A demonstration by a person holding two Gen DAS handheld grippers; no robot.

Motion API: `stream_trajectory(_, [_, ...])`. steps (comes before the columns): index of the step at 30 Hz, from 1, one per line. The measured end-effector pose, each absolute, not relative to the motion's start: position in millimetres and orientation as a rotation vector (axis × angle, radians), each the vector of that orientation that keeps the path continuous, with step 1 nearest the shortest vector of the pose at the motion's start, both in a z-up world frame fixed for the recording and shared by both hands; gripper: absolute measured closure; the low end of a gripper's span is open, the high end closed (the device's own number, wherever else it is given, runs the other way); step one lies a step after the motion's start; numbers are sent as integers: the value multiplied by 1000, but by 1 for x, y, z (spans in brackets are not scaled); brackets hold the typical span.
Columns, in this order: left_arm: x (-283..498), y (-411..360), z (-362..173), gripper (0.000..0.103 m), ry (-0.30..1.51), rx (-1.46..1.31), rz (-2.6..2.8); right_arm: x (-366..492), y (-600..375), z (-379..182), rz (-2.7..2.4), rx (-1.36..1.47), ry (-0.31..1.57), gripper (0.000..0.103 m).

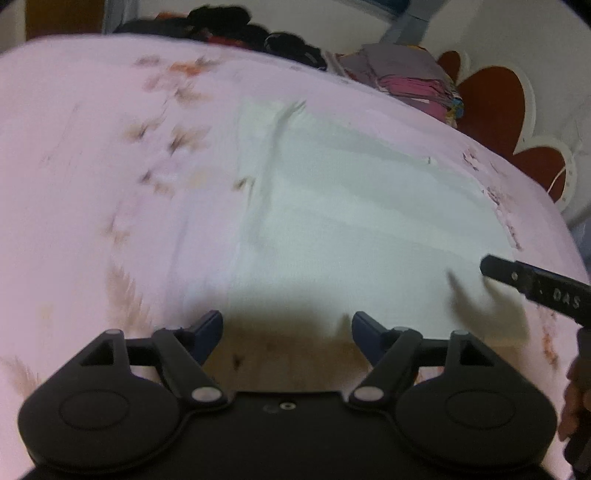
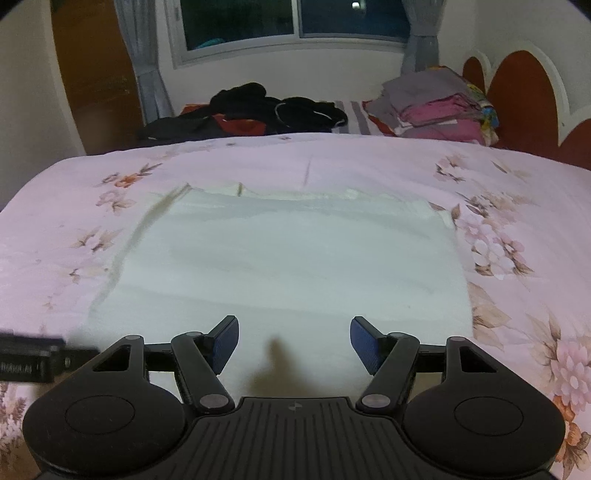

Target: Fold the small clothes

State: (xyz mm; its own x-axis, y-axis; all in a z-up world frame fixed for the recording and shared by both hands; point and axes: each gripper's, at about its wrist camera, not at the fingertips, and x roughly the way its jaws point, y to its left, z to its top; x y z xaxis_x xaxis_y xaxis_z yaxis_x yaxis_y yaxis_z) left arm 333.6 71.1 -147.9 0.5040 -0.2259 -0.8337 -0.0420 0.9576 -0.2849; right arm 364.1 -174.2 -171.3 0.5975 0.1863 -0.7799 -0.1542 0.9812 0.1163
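A white cloth [image 2: 288,258] lies spread flat on the pink floral bedsheet [image 2: 517,192]. It also shows in the left wrist view [image 1: 369,214], which is blurred. My left gripper [image 1: 286,332] is open and empty, above the cloth's near left edge. My right gripper [image 2: 293,341] is open and empty, just above the cloth's near edge. A finger of the right gripper [image 1: 532,284] juts in at the right of the left wrist view. Part of the left gripper [image 2: 33,358] shows at the left edge of the right wrist view.
A heap of dark clothes [image 2: 251,110] lies at the far side of the bed. A stack of folded grey and pink clothes [image 2: 439,107] sits at the far right, by the red headboard [image 2: 524,103]. A window [image 2: 295,22] is behind.
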Motion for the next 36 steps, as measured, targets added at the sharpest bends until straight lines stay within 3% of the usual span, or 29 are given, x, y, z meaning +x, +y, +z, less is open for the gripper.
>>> stream_trajectory(10, [318, 79, -167, 26, 1068, -586, -139, 368, -166, -174, 230, 21, 925, 36])
stream_trajectory(15, [335, 77, -183, 11, 950, -761, -115, 380, -168, -185, 235, 11, 922, 36])
stream_trajectory(20, [357, 70, -194, 12, 827, -869, -76, 397, -166, -198, 255, -9, 918, 36])
stream_trajectory(22, [364, 67, -197, 17, 789, -896, -69, 406, -165, -201, 261, -15, 910, 36])
stream_trajectory(26, [377, 66, -205, 41, 738, -945, -36, 425, -163, -204, 267, -18, 893, 36])
stream_trajectory(28, [382, 67, -208, 47, 725, -969, -26, 432, -161, -211, 268, -36, 896, 36])
stream_trajectory(31, [386, 71, -212, 65, 712, -977, -4, 439, -159, -230, 263, -79, 950, 36])
stream_trajectory(33, [384, 74, -216, 84, 709, -973, 14, 438, -157, -236, 272, -120, 941, 36])
stream_trajectory(36, [383, 79, -221, 86, 700, -994, 22, 437, -159, -229, 279, -105, 925, 36])
